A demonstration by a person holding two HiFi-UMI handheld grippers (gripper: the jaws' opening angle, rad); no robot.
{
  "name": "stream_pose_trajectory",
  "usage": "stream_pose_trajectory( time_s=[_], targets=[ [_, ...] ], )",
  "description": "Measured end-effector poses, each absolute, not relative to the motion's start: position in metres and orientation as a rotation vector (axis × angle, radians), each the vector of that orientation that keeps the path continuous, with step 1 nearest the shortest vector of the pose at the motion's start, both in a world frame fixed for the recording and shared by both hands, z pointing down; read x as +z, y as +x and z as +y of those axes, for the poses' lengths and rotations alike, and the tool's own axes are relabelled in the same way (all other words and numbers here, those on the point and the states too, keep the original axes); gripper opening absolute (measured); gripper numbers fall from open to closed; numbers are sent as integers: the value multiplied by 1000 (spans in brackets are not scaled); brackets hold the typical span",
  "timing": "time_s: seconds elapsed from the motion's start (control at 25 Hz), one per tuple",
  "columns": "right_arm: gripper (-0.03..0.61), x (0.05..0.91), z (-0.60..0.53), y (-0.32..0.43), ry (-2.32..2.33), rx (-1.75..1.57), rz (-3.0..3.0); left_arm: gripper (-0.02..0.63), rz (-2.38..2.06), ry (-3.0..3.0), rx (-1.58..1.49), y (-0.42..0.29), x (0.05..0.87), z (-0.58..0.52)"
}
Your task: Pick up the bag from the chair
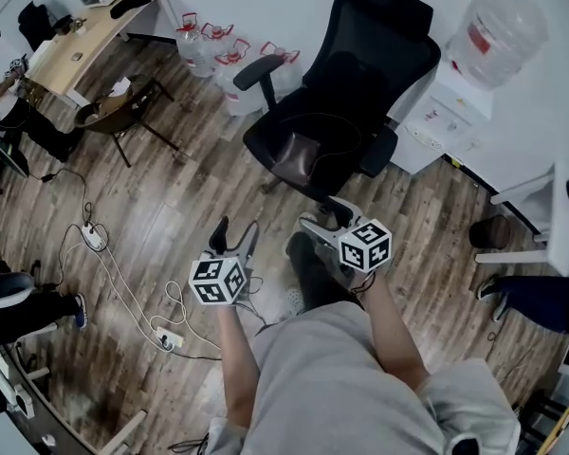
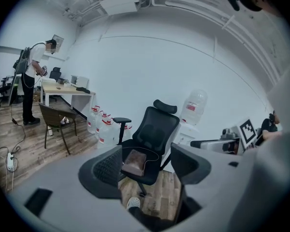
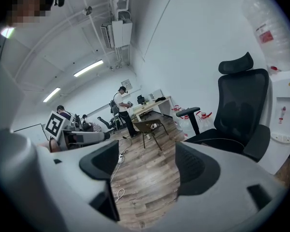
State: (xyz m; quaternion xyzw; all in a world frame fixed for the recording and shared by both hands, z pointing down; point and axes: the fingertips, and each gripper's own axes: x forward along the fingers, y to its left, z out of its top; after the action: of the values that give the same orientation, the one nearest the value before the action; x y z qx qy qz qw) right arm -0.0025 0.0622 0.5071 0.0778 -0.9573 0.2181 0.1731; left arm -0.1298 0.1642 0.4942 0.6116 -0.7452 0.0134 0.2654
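Observation:
A small brown bag (image 1: pixel 297 154) lies on the seat of a black office chair (image 1: pixel 360 74). In the left gripper view the brown bag (image 2: pixel 134 162) shows between the jaws, some way off on the black office chair (image 2: pixel 154 129). My left gripper (image 1: pixel 233 241) is open over the floor, short of the chair. My right gripper (image 1: pixel 324 216) is open too, just in front of the seat's near edge. In the right gripper view the office chair (image 3: pixel 239 115) stands at the right and the bag is out of sight. Neither gripper holds anything.
Water jugs (image 1: pixel 218 50) stand by the wall left of the chair. A water dispenser (image 1: pixel 474 74) is at its right. A brown chair (image 1: pixel 123 112) and a desk (image 1: pixel 85 36) are at the far left. Cables and power strips (image 1: pixel 95 237) lie on the wooden floor. My shoe (image 1: pixel 294 245) is near the chair base.

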Motion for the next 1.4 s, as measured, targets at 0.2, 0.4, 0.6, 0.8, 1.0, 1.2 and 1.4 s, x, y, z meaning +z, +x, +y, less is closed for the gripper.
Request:
stream_pose_trajectory(
  time_s=[0.2,0.4,0.6,0.8,1.0,1.2,1.4],
  targets=[
    [371,511,23,-36,222,632,-2705,302,-1990,1661,66,-161,494,128],
    [371,513,-30,-67,222,643,-2701,302,-1983,1658,88,-188,496,78],
    [368,520,-75,-91,239,659,-2670,302,-1965,1660,100,-213,495,31],
    [357,536,-111,-108,260,674,-2626,301,-1924,1668,123,-227,506,-9],
    [347,560,-135,-122,296,716,-2578,272,-1874,1644,140,-239,528,-37],
    [347,585,-154,-131,314,770,-2534,264,-1828,1644,184,-250,544,-65],
    [347,594,-191,-135,366,775,-2517,261,-1794,1675,228,-257,548,-109]
  ],
)
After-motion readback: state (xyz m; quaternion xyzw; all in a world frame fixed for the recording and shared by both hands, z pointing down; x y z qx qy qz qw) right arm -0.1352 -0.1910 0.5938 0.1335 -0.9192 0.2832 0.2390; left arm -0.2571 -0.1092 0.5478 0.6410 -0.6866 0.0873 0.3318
